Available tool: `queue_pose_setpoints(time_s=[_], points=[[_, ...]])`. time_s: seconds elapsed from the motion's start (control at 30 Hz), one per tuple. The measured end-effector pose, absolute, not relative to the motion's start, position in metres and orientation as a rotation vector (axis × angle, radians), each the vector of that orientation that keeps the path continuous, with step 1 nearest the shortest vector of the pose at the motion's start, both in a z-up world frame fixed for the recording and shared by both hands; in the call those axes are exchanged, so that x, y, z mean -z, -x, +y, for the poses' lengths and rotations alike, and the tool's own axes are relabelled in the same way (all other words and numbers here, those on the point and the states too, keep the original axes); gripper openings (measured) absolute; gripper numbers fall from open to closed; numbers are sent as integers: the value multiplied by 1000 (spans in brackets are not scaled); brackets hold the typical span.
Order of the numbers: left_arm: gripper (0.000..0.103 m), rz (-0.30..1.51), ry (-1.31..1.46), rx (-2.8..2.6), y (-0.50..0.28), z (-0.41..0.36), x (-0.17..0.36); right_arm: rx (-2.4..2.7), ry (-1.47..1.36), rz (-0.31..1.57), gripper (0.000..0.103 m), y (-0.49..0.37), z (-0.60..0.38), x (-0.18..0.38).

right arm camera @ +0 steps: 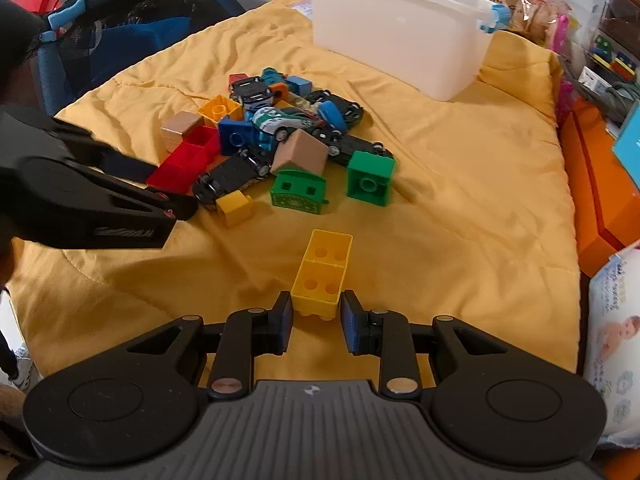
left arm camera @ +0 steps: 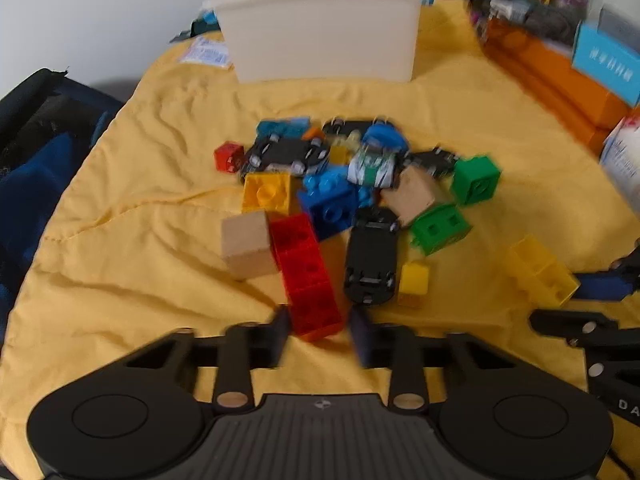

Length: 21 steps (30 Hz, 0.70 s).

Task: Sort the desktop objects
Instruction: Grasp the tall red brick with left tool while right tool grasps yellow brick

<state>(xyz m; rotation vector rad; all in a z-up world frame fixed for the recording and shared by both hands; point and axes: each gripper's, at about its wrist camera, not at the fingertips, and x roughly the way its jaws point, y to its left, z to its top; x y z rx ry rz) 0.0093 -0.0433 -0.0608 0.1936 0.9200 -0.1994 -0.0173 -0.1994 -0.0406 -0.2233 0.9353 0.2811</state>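
Observation:
A pile of toy bricks, toy cars and wooden blocks lies on a yellow cloth (left arm camera: 120, 248). My left gripper (left arm camera: 320, 332) is shut on the near end of a long red brick (left arm camera: 308, 268), its pads against both sides; the left wrist view is blurred. In the right wrist view this left gripper (right arm camera: 172, 188) comes in from the left, at the red brick (right arm camera: 184, 160). My right gripper (right arm camera: 316, 316) is shut on the near end of a long yellow brick (right arm camera: 324, 268), which lies apart from the pile. A white bin (right arm camera: 400, 32) stands behind the pile.
Beside the red brick lie a wooden cube (left arm camera: 248, 244) and an upside-down black toy car (left arm camera: 372, 260). Green bricks (right arm camera: 370, 178) mark the pile's right side. A dark blue bag (right arm camera: 120, 20) borders the cloth's left, orange boxes (right arm camera: 600, 184) and a wipes pack (right arm camera: 612, 340) its right.

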Motion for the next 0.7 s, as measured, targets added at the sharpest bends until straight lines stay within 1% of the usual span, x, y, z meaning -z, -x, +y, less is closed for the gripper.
queue_pose_setpoints(time_s=[0.1, 0.2, 0.3, 0.4, 0.43, 0.47, 0.5, 0.6, 0.7], points=[[29, 918, -191, 224, 2, -36, 51, -301, 224, 916, 29, 21, -202, 37], [29, 993, -116, 300, 19, -23, 44, -358, 208, 887, 29, 23, -200, 32], [29, 1040, -102, 297, 31, -11, 49, -410, 224, 870, 28, 22, -191, 31], [30, 1043, -110, 234, 34, -2, 52, -388, 234, 900, 29, 17, -187, 37], [31, 1026, -128, 216, 35, -1, 49, -370, 247, 906, 33, 16, -187, 38], [32, 1002, -162, 197, 38, -3, 45, -358, 261, 905, 40, 16, -188, 39], [32, 967, -211, 181, 42, -6, 40, -356, 267, 895, 41, 18, -189, 37], [33, 858, -347, 197, 52, -21, 27, -367, 306, 814, 38, 25, -189, 27], [33, 817, -466, 252, 56, -39, 30, -420, 388, 782, 31, 32, -176, 24]])
